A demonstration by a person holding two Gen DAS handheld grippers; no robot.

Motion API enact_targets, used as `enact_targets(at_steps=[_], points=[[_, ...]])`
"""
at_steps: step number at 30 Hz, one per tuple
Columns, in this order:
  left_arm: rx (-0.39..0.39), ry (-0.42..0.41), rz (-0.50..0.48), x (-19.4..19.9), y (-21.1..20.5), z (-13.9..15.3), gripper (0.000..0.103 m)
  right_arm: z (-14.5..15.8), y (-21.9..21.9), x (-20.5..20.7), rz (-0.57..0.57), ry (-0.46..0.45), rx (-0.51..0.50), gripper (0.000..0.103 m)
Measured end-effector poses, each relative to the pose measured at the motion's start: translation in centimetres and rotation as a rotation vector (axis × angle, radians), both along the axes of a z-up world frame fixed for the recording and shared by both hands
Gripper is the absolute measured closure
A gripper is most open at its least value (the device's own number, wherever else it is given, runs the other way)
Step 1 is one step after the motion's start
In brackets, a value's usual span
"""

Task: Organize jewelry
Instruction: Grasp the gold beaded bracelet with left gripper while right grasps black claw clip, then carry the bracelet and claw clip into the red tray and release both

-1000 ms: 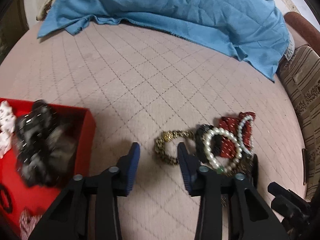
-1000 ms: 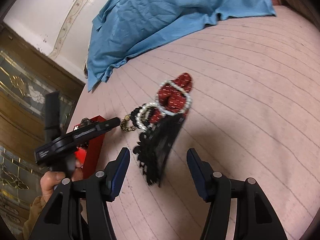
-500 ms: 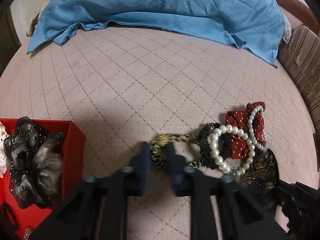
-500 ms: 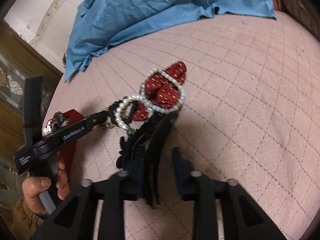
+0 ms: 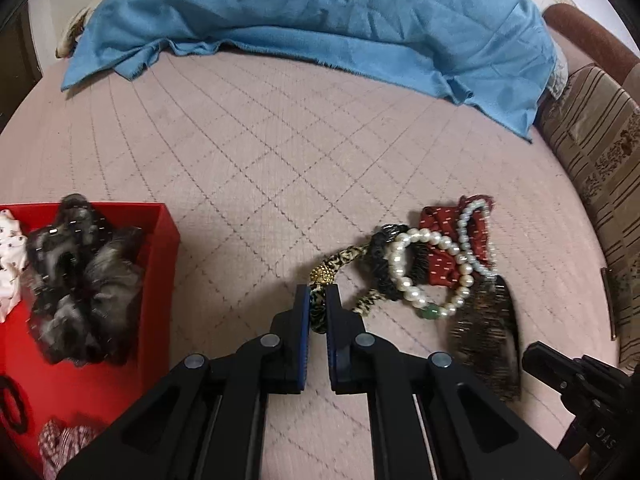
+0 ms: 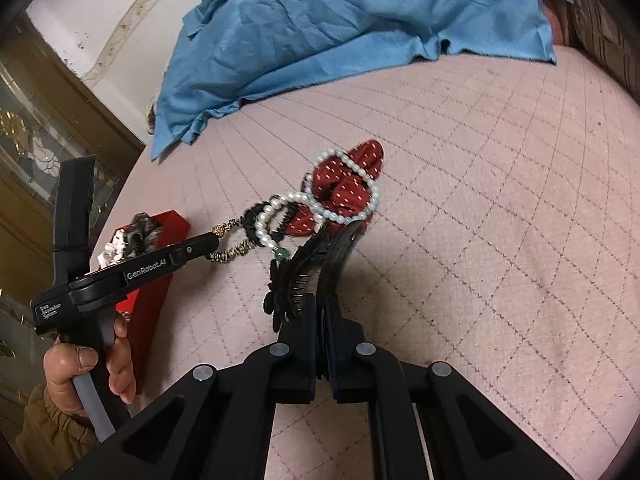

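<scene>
A small heap of jewelry lies on the pink quilted bed (image 5: 260, 152). My left gripper (image 5: 319, 300) is shut on a leopard-print band (image 5: 336, 264) with a gold bead, at the heap's left end. Beside it lie a pearl bracelet (image 5: 424, 272), a black ruffled band (image 5: 378, 256) and a red dotted scrunchie (image 5: 440, 268). My right gripper (image 6: 322, 308) is shut on a black toothed hair clip (image 6: 316, 264), whose far end reaches toward the red scrunchie (image 6: 348, 184) and pearls (image 6: 344, 184). The left gripper (image 6: 216, 242) shows at the left of the right wrist view.
A red box (image 5: 160, 240) at the left holds a dark fluffy scrunchie (image 5: 80, 280) and other pieces. A blue cloth (image 5: 320, 20) covers the far side of the bed. A striped brown cushion (image 5: 600, 152) borders the right edge. A person's hand (image 6: 88, 364) holds the left gripper's handle.
Both grippers went from open to shut: the left closed on the leopard-print band, the right closed on the black hair clip. Both have lifted slightly.
</scene>
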State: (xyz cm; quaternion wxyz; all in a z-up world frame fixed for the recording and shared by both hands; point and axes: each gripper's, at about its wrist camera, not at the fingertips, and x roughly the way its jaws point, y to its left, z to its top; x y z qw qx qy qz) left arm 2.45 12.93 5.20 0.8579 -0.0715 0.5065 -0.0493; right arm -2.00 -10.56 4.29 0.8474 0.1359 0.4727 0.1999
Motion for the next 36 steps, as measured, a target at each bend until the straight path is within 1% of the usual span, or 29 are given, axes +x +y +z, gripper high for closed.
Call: enact_targets(at_steps=[7,10,12,13,14,15,16,18,19,21,22,23,24,27,32,36], points=[[-0.07,-0.073,0.031,-4.0,1.1,4.0,0.096,1.3,0.4,-1.5,0.016,-0.031,0.005,0.099],[-0.09,-0.098,0.047,-5.5,1.7,5.4,0.096,1.3,0.5,-1.7,0.027,-0.025,0.015,0.098],[-0.105,-0.107,0.054,-6.4,2.1,6.2,0.096,1.0,0.4,-1.7,0.011,-0.016,0.032,0.097],[-0.114,-0.115,0.057,-7.0,2.3,6.5,0.096,1.0,0.3,-1.6,0.004,-0.012,0.039,0.086],[-0.119,-0.12,0.059,-7.4,2.4,6.8,0.096,1.0,0.4,-1.5,-0.002,-0.018,0.042,0.066],[-0.122,-0.124,0.06,-7.7,2.5,6.9,0.096,1.2,0.5,-1.4,-0.007,-0.033,0.039,0.055],[-0.124,-0.126,0.061,-8.0,2.6,6.9,0.096,1.2,0.9,-1.3,-0.007,-0.052,0.027,0.048],[-0.125,-0.127,0.061,-8.5,2.6,7.1,0.096,1.0,1.5,-0.7,0.003,-0.058,-0.007,0.048],[-0.123,-0.128,0.062,-8.6,2.7,7.1,0.096,0.6,2.0,-0.2,0.007,-0.051,-0.031,0.05],[-0.126,-0.128,0.068,-9.0,2.9,7.1,0.096,-0.2,2.5,0.7,0.007,-0.036,-0.061,0.069],[-0.127,-0.128,0.071,-9.1,3.0,7.2,0.096,-0.9,2.7,1.3,0.004,-0.016,-0.077,0.089],[-0.127,-0.129,0.075,-9.3,3.2,7.3,0.096,-1.3,2.6,1.6,0.005,0.0,-0.076,0.094],[-0.126,-0.133,0.079,-9.6,3.4,7.4,0.096,-1.6,2.4,1.8,-0.001,0.013,-0.069,0.095],[-0.119,-0.148,0.098,-10.4,4.3,7.8,0.096,-1.2,1.7,1.2,-0.008,0.005,-0.064,0.098],[-0.123,-0.172,0.163,-11.8,7.0,8.4,0.096,0.9,0.7,-0.7,-0.009,-0.02,-0.024,0.098],[-0.133,-0.188,0.227,-13.0,9.7,8.8,0.096,2.5,1.5,-2.1,0.018,-0.032,0.011,0.098]])
